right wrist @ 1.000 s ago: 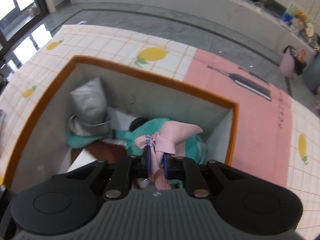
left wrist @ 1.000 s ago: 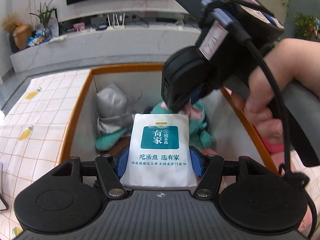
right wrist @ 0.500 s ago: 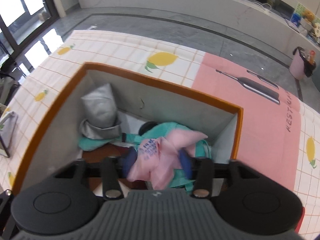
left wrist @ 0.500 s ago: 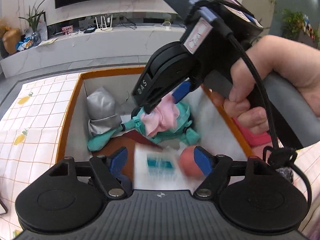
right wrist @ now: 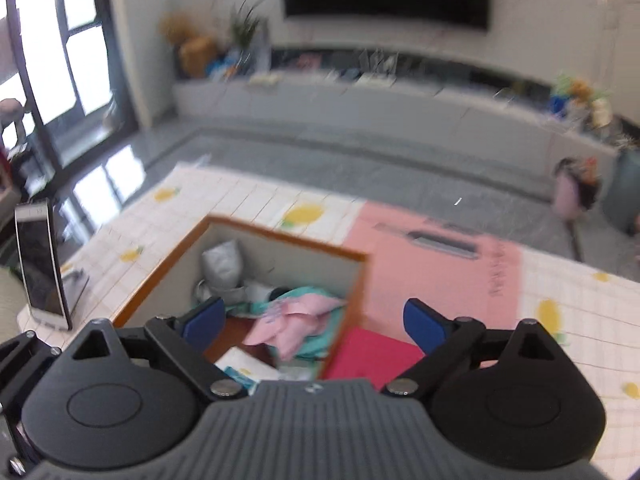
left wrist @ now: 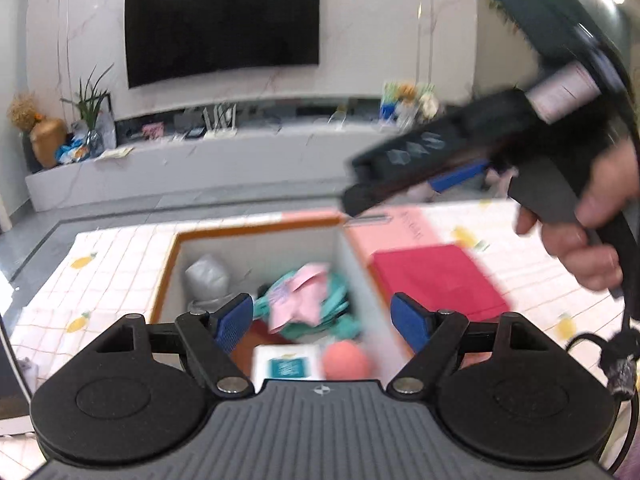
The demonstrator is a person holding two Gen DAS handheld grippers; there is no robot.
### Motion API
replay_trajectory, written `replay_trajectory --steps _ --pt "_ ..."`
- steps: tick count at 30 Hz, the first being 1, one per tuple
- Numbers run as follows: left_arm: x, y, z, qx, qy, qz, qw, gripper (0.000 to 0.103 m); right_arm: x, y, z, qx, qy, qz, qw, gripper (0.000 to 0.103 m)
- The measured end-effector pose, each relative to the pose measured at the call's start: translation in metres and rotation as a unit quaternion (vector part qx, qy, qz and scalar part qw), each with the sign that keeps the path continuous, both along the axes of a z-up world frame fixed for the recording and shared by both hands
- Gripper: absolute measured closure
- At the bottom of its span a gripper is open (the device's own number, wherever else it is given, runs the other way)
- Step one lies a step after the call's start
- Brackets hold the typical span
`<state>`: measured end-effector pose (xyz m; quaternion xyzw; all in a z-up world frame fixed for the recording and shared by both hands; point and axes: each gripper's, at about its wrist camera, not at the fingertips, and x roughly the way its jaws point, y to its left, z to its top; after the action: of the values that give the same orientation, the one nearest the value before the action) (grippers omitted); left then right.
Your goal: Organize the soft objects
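Through my left wrist camera, my left claw (left wrist: 322, 322) gapes wide and empty above the storage box (left wrist: 256, 236), where the pink cloth (left wrist: 298, 296) lies on the teal toy (left wrist: 340, 312). Through my right wrist camera, my right claw (right wrist: 316, 326) is spread wide too, holding nothing, over the box's right rim beside a red cloth (right wrist: 372, 354).

Home living room: wall television (left wrist: 222, 26), media console (left wrist: 192, 160).

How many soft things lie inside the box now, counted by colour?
Grey: 1, pouch
Pink: 1, cloth
Teal: 1, plush
White: 1, tissue pack
Coral: 1, ball
Total: 5 in the box
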<state>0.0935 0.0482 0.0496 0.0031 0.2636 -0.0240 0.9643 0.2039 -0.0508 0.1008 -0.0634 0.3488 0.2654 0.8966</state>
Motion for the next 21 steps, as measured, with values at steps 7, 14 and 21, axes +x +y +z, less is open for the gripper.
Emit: replay_trajectory --steps 7,14,21 --pt "-0.032 -0.035 0.017 -0.041 -0.025 0.019 0.9987 0.011 -0.077 -0.091 0.009 0.000 -0.073 -0.056 0.996 0.007" --pt "-0.061 -0.059 0.000 -0.056 -0.046 0.008 0.9973 0.012 -0.161 -0.161 -0.028 0.020 -0.142 -0.188 0.972 0.006" --pt "-0.070 -0.084 -0.016 -0.014 -0.046 0.025 0.9985 0.012 -0.216 -0.150 -0.063 -0.022 -0.158 -0.203 0.966 0.006"
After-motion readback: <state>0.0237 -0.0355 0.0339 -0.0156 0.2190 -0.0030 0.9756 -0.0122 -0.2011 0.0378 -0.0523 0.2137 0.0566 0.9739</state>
